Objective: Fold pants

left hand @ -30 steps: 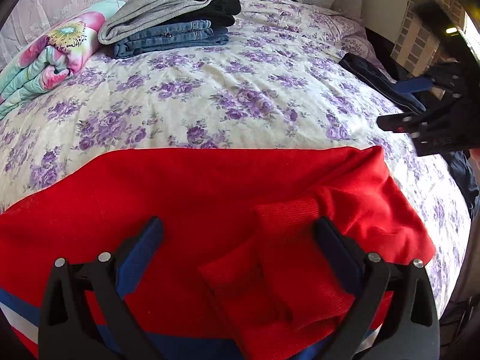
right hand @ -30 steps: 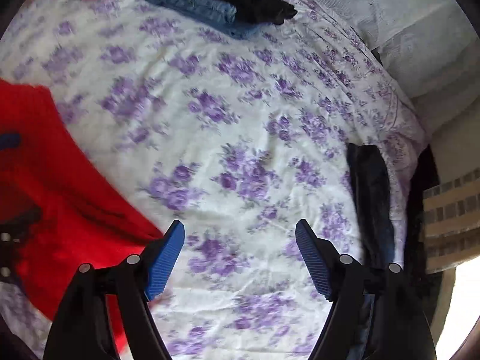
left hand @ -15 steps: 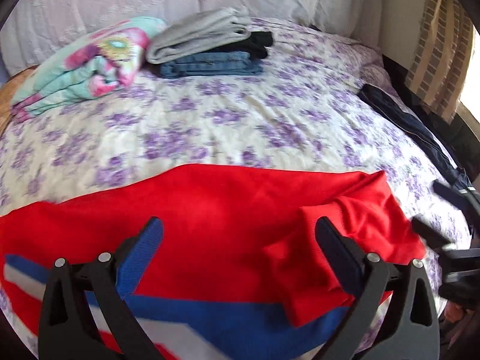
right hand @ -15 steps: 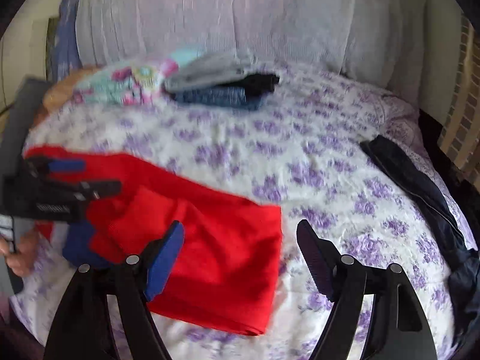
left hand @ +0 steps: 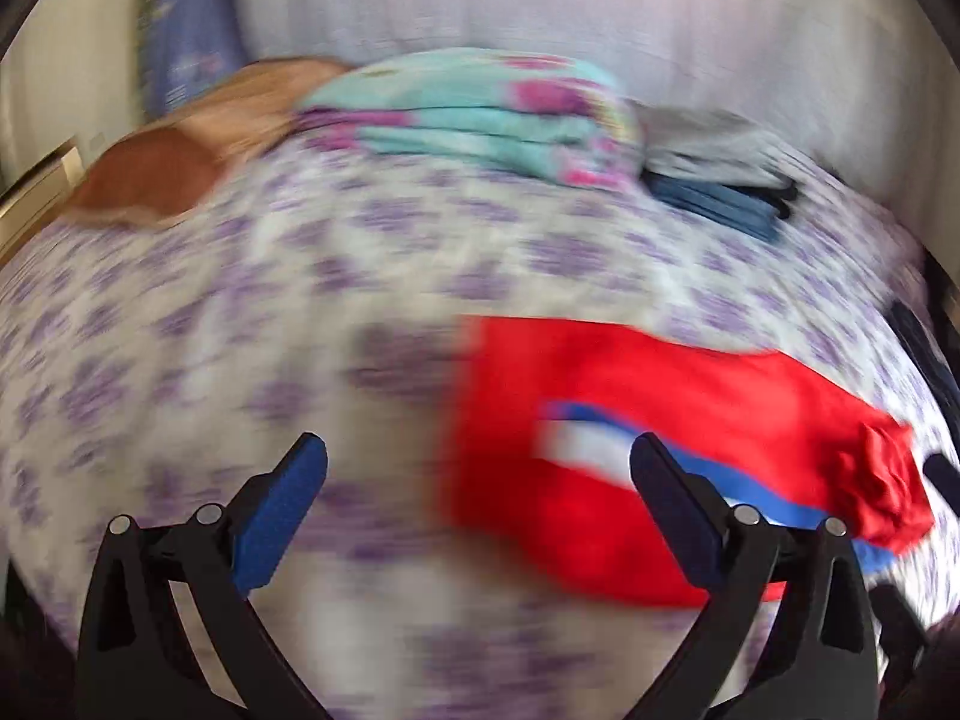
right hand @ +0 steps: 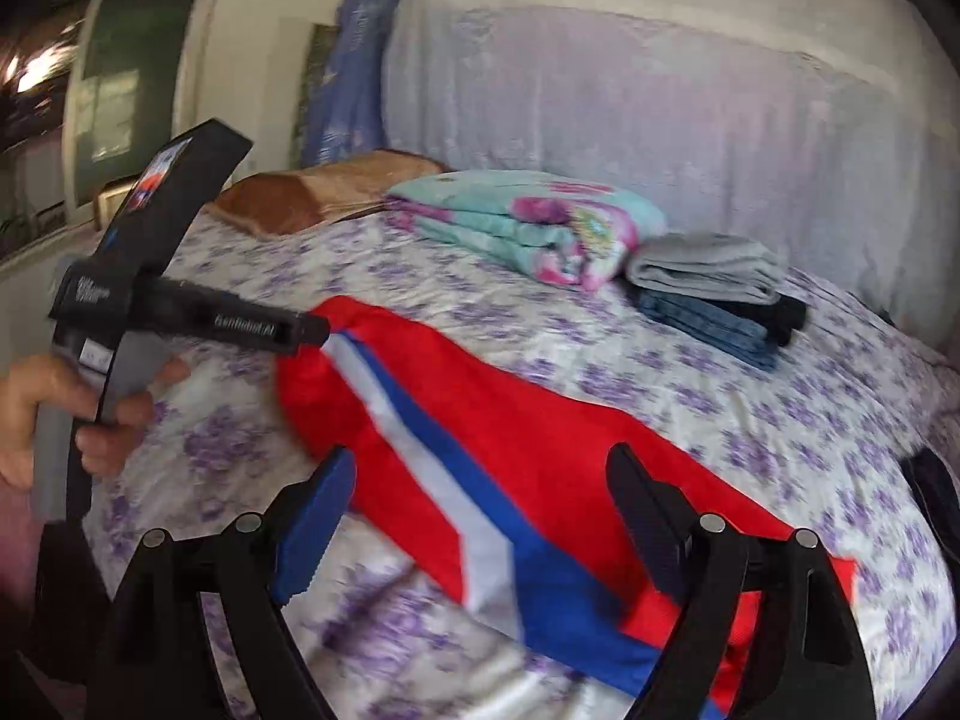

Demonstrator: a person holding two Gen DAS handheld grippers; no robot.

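The red pants (right hand: 540,450) with a white and blue side stripe lie spread across the floral bedspread (right hand: 690,396). In the blurred left wrist view the pants (left hand: 630,420) lie to the right, with a bunched end at the far right. My left gripper (left hand: 477,492) is open and empty above the bedspread, left of the pants. In the right wrist view the left gripper (right hand: 300,327) reaches to the pants' far left end. My right gripper (right hand: 480,516) is open and empty above the pants' near part.
A folded floral blanket (right hand: 528,222), a stack of folded grey, blue and black clothes (right hand: 714,288) and a brown pillow (right hand: 312,192) lie near the headboard. A dark garment (right hand: 936,498) lies at the bed's right edge.
Both grippers swung left. The left gripper moved off the pants to their left end. The pants now show more of their stripe.
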